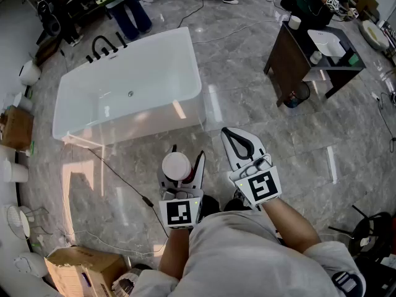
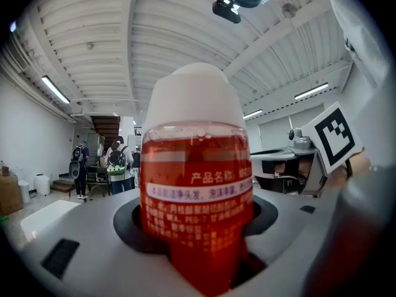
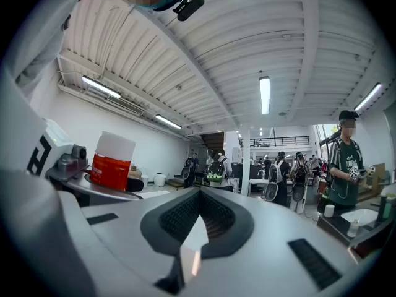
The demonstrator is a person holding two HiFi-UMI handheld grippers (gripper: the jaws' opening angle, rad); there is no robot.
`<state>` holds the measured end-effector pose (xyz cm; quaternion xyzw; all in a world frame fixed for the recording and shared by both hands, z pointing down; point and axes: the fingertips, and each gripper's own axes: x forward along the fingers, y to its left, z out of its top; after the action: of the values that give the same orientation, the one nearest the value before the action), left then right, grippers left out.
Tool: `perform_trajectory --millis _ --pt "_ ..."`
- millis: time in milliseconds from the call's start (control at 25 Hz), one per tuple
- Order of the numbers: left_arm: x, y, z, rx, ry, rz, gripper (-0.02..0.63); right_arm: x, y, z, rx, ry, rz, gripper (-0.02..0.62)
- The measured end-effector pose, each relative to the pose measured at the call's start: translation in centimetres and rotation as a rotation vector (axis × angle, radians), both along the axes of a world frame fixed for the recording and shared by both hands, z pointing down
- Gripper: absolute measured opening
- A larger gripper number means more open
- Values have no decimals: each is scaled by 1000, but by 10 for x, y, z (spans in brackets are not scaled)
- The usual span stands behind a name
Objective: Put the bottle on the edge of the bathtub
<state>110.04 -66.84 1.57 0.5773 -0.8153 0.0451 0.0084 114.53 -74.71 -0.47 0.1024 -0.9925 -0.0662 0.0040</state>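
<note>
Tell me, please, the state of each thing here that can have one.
bottle: upright, white cap on, red liquid nearly up to the cap, not yet on the tub's edge.
left gripper: closed on the bottle.
right gripper: jaws together, nothing between them.
bathtub: empty, no water visible, nothing on its rim.
</note>
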Motion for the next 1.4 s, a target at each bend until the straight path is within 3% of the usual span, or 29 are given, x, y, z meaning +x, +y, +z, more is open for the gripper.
perform_trajectory --millis 320,600,1400 --pt "0 5 5 2 10 -4 293 -5 13 -2 -24 -50 -46 6" --pt "-15 22 6 1 10 -57 293 -24 35 0 -21 -48 -134 6" --pt "-124 156 8 0 13 -385 293 -151 162 -2 29 -27 -475 6"
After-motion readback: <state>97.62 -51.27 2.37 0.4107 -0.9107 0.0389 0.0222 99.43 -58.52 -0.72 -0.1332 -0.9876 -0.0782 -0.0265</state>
